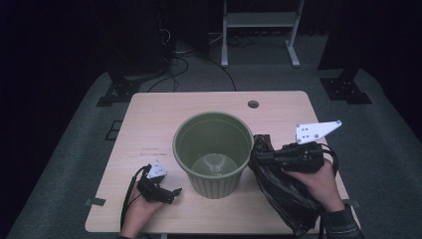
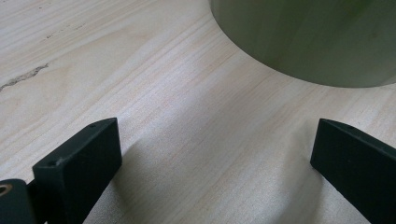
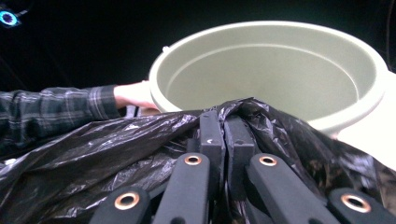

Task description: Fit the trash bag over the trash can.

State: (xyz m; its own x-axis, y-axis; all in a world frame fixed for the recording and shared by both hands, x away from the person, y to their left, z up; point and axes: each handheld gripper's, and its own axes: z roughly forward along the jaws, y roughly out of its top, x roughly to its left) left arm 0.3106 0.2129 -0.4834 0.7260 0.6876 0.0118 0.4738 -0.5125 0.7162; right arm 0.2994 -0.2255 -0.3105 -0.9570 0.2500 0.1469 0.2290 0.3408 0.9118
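While clamped in the right hand-held gripper, black bag seemingly touches bin

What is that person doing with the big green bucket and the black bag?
A person sits at a wooden table with a claw in each hand. The right claw is shut on a crinkly black plastic bag, holding it up beside the rim of the empty green bin. The left claw rests open on the table near the bin's base. The bag isn't in the bin yet.
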